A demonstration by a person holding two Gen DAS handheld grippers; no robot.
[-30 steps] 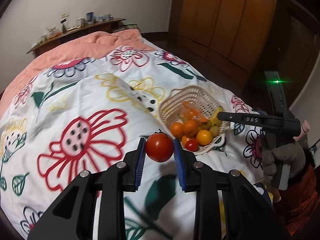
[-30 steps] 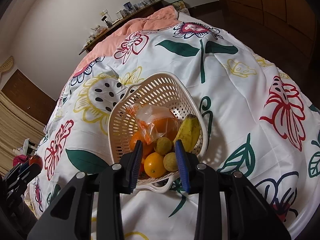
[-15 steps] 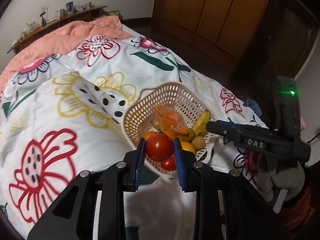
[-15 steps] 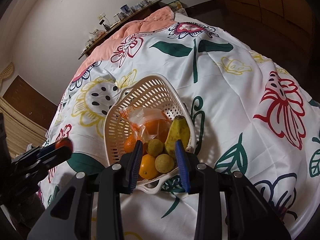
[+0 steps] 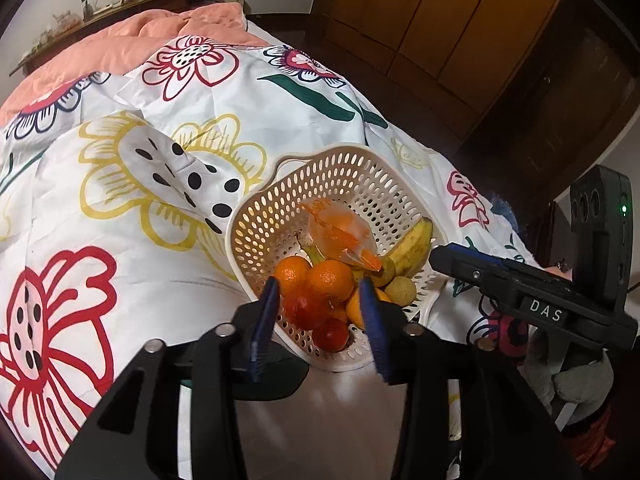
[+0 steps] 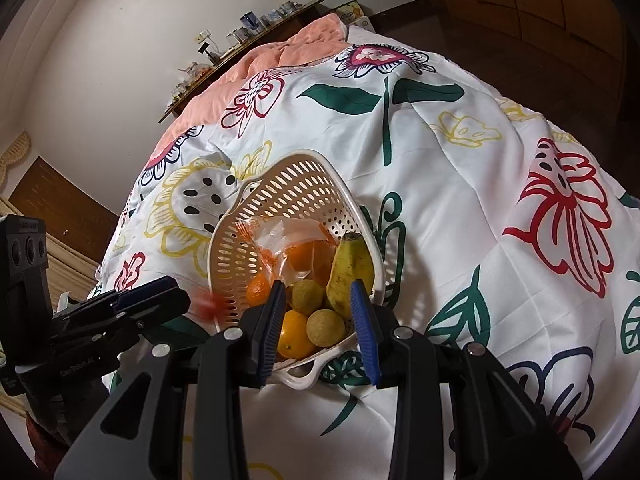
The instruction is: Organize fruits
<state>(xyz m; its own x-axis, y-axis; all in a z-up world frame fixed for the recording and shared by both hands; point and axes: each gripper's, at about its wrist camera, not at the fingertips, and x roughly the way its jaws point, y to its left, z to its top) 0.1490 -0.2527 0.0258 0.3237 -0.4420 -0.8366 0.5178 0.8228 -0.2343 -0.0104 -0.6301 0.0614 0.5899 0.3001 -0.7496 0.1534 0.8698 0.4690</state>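
On the floral duvet (image 5: 120,208), w/ a peach blanket (image 5: 120,40) beyond it at the far end, sits the cream perforated basket (image 5: 264,216), tipped so the fruit piles at its near rim. L to R in the left wrist view: left gripper (image 5: 320,312) hangs over the near rim, blue pads spread apart, gripping nothing. Directly btwn the pads lies a red tomato (image 5: 306,310), blurred, glossy, resting among the fruit, touching neither pad as far as I can tell. A smaller red tomato (image 5: 330,334) lies just below it. Above: two oranges (image 5: 330,280), a crinkled plastic bag (image 5: 340,232), then a spotted banana (image 5: 412,240) leaning on the R wall. Right gripper (image 6: 320,312) sits at the basket's near edge, pads parted, empty; two greenish-brown round fruits (image 6: 326,326) show btwn them.
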